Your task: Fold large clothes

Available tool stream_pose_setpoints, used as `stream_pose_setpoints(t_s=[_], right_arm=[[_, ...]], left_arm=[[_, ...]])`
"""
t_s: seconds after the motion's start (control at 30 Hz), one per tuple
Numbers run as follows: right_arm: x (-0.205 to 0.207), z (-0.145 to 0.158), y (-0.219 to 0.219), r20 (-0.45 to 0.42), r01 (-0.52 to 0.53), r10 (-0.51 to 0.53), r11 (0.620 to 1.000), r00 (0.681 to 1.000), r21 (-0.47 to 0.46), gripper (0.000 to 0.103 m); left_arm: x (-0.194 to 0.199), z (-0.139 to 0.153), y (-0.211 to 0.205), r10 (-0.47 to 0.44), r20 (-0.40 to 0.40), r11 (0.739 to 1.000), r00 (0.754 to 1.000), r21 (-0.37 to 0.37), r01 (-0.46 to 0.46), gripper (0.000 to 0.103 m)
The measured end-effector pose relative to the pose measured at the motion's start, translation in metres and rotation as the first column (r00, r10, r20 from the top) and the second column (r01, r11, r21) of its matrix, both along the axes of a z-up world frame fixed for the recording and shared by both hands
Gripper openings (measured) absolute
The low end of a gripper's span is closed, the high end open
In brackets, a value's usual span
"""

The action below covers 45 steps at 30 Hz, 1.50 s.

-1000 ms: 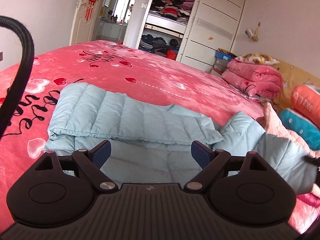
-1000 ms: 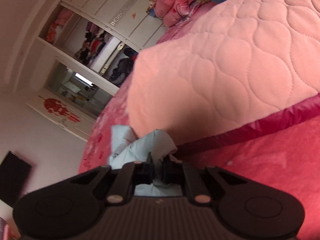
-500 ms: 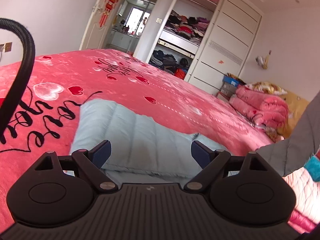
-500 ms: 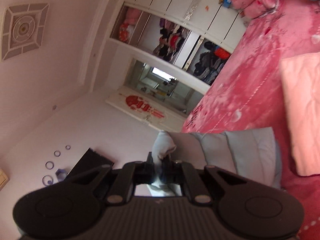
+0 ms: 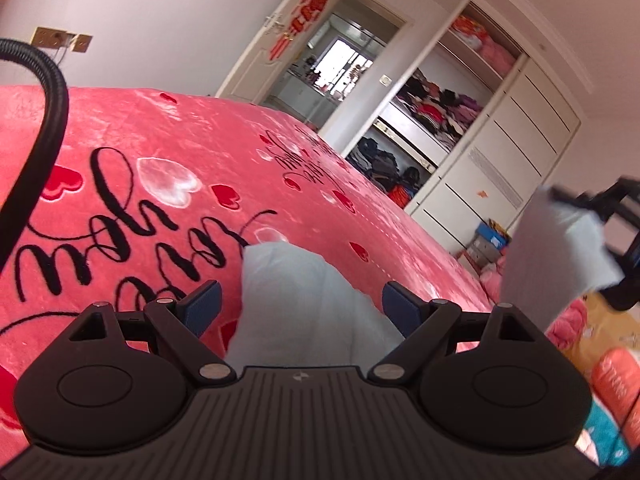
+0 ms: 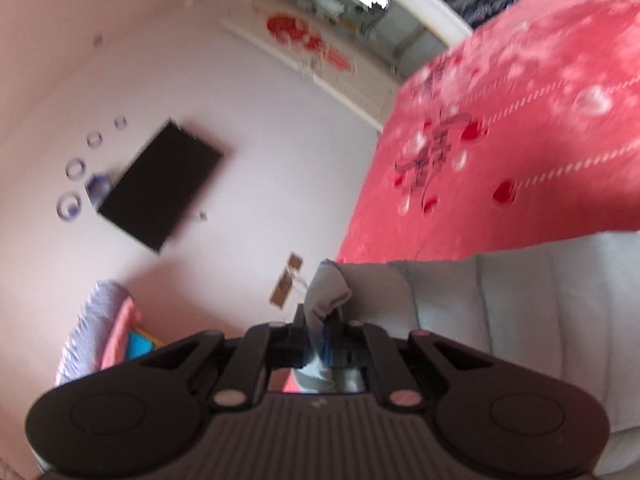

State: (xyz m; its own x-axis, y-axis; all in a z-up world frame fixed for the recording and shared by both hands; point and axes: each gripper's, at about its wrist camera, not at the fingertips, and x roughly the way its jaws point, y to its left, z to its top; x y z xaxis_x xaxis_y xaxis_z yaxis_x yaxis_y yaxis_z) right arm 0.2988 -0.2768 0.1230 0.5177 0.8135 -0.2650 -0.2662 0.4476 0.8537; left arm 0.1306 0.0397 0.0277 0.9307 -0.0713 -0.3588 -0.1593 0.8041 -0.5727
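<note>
Jaws on my left gripper (image 5: 301, 307) stand spread wide with nothing between them, poised over the pale blue down jacket (image 5: 296, 304) lying on the red bed (image 5: 168, 168). My right gripper (image 6: 318, 334) has its jaws clenched on a bunched piece of that same jacket, lifted off the bed; more of its quilted cloth spreads to the right of those jaws. From my left wrist view, the raised piece hangs at the far right of the bed, in front of the open wardrobe (image 5: 432, 128).
</note>
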Motion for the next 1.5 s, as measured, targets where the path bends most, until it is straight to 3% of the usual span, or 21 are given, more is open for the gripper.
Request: stream_pose_setpoints(t_s=[0.1,0.3,0.43,0.57,0.83,0.9,0.93,1.0,1.07,1.13,1.27,1.37,1.43,1.5], right_arm=[[0.016,-0.030,0.038,-0.056,-0.065,0.062,0.997,0.996,-0.046,0.005],[0.031,-0.103,0.104,-0.201,-0.162,0.154,0.986,0.967,-0.027,0.006],[0.032,-0.136,0.122,-0.248,-0.169,0.157,0.985,0.956,-0.030,0.008],[0.037,-0.157,0.129,-0.271,-0.161,0.149,0.987,0.951,-0.021,0.020],[0.033,-0.145,0.112,-0.213,-0.117,0.121,0.993,0.970,0.032,0.052],[0.029,-0.135,0.102,-0.183,-0.095,0.102,0.995,0.978,0.042,0.069],[0.027,-0.128,0.096,-0.169,-0.087,0.093,0.995,0.981,0.038,0.071],[0.020,-0.113,0.082,-0.116,-0.070,0.068,0.998,0.991,-0.009,0.072],[0.010,-0.100,0.065,-0.057,-0.022,0.015,0.992,0.998,-0.121,0.076],[-0.004,-0.092,0.043,0.014,0.046,-0.044,0.966,0.999,-0.255,0.078],[-0.032,-0.100,-0.001,0.105,0.191,-0.161,0.882,0.981,-0.431,0.077],[-0.051,-0.118,-0.022,0.168,0.276,-0.219,0.786,0.961,-0.554,0.076],[-0.059,-0.135,-0.026,0.210,0.296,-0.210,0.704,0.955,-0.645,0.075],[-0.060,-0.152,-0.026,0.218,0.287,-0.187,0.653,0.958,-0.701,0.073]], left_arm=[[-0.002,0.000,0.006,0.037,-0.011,0.998,0.999,-0.046,-0.038,0.103],[-0.004,0.001,0.005,0.076,-0.029,0.990,0.997,-0.114,-0.079,0.103],[-0.005,0.002,-0.003,0.071,-0.042,0.989,0.997,-0.125,-0.076,0.103],[-0.008,0.005,-0.012,0.059,-0.038,0.992,0.998,-0.112,-0.063,0.103],[-0.019,0.018,-0.029,0.020,0.002,0.998,1.000,-0.051,-0.020,0.103],[-0.024,0.022,-0.034,-0.006,0.020,1.000,1.000,-0.030,0.006,0.103],[-0.026,0.024,-0.039,-0.024,0.028,0.999,0.999,-0.023,0.025,0.103],[-0.028,0.026,-0.048,-0.079,0.040,0.997,0.996,-0.008,0.080,0.103],[-0.028,0.030,-0.060,-0.137,0.051,0.990,0.989,0.026,0.135,0.103],[-0.028,0.033,-0.073,-0.204,0.057,0.978,0.977,0.058,0.201,0.103],[-0.022,0.032,-0.097,-0.355,0.009,0.927,0.935,0.135,0.351,0.103],[-0.015,0.029,-0.111,-0.385,-0.054,0.900,0.921,0.199,0.388,0.103],[-0.009,0.026,-0.118,-0.383,-0.109,0.882,0.917,0.252,0.398,0.103],[-0.001,0.018,-0.125,-0.372,-0.151,0.870,0.916,0.289,0.400,0.103]])
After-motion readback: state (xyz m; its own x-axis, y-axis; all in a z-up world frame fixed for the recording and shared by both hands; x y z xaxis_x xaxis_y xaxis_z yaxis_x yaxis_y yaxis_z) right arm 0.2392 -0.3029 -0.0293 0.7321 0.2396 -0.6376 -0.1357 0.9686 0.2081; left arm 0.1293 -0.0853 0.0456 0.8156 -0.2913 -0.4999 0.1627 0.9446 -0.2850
